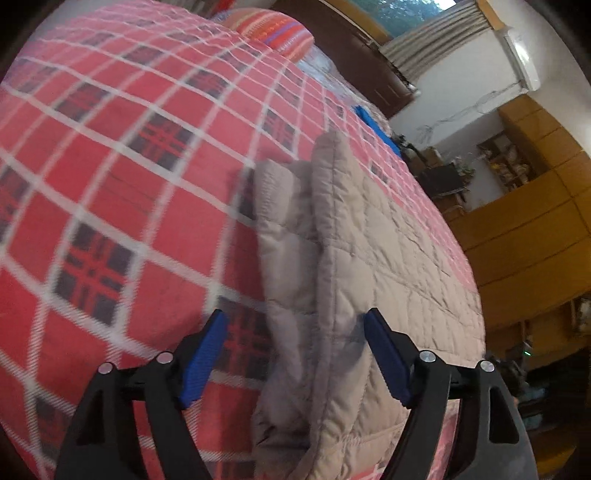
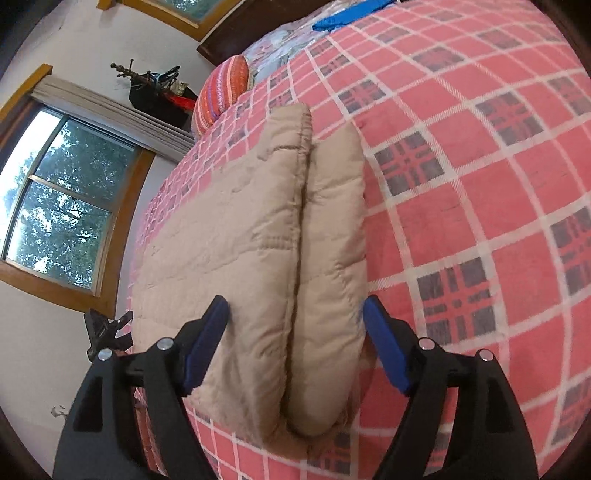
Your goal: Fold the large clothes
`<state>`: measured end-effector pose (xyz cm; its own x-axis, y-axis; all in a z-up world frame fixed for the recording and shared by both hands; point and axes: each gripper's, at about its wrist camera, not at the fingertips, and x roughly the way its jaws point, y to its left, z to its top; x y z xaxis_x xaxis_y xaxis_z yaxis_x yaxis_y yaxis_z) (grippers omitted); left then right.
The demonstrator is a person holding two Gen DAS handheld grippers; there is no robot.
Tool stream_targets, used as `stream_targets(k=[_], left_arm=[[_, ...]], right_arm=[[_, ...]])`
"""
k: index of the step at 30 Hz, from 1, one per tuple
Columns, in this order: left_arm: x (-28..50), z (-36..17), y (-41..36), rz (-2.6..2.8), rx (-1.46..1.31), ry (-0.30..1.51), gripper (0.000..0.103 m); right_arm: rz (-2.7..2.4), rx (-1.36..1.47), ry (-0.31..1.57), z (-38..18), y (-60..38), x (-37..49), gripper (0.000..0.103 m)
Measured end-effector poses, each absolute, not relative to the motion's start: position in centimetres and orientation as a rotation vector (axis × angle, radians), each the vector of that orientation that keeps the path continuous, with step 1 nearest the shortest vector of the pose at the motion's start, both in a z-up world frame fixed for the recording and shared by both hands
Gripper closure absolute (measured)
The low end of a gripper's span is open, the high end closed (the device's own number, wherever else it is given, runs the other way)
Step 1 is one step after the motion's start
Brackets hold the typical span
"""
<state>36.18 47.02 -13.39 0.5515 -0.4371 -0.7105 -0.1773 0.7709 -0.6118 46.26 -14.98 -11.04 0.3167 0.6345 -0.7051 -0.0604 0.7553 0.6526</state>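
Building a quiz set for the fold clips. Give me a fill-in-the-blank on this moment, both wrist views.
1. The quilted garment is ____ in colour.
2. It lies on a red ____ blanket.
3. Both the left gripper and the right gripper have their jaws ____.
4. The gripper pads are ____ in colour.

Missing words: beige; plaid; open; blue

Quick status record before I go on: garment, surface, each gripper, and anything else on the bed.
garment: beige quilted garment, folded into layers, lying flat on the bed
fold: narrower folded flap lies alongside the wider part
surface: red plaid blanket
left gripper: open, jaws either side of the garment's near edge, not clamped
right gripper: open, jaws straddling the near end of both layers
other items: striped pillow and a blue item at the far end of the bed
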Motion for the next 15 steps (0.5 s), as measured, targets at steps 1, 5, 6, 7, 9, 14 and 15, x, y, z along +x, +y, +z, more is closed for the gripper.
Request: stream_targets(k=[1, 5, 6, 7, 9, 14, 15], left_arm=[[36.5, -13.6, 46.8, -0.178, -0.705, 0.999, 0.024], [37.8, -14.0, 46.1, -0.208, -0.701, 1.009, 0.022], [37.9, -14.0, 46.0, -0.215, -0.703, 1.011, 0.022], [38.2, -14.1, 45.9, -0.224, -0.709, 1.015, 0.022], [38.9, -14.0, 45.8, -0.22, -0.715, 1.022, 0.023], [39.8, -13.7, 44.5, -0.212, -0.683, 1.03, 0.046], [40.0, -13.6, 44.3, -0.215, -0.687, 1.03, 0.05]], right_arm=[[0.496, 0.583, 1.173, -11.3, -14.9, 46.4, 0.026], [0.517, 0.584, 1.173, -11.9, -14.5, 46.4, 0.024], [0.518, 0.583, 1.175, -11.9, -14.4, 46.5, 0.023], [0.522, 0.583, 1.179, -12.1, -14.2, 46.6, 0.023], [0.531, 0.585, 1.185, -12.4, -13.7, 46.9, 0.023], [0.533, 0.558, 1.178, -12.4, -12.1, 46.7, 0.039], [0.539, 0.554, 1.172, -12.3, -11.9, 46.7, 0.043]])
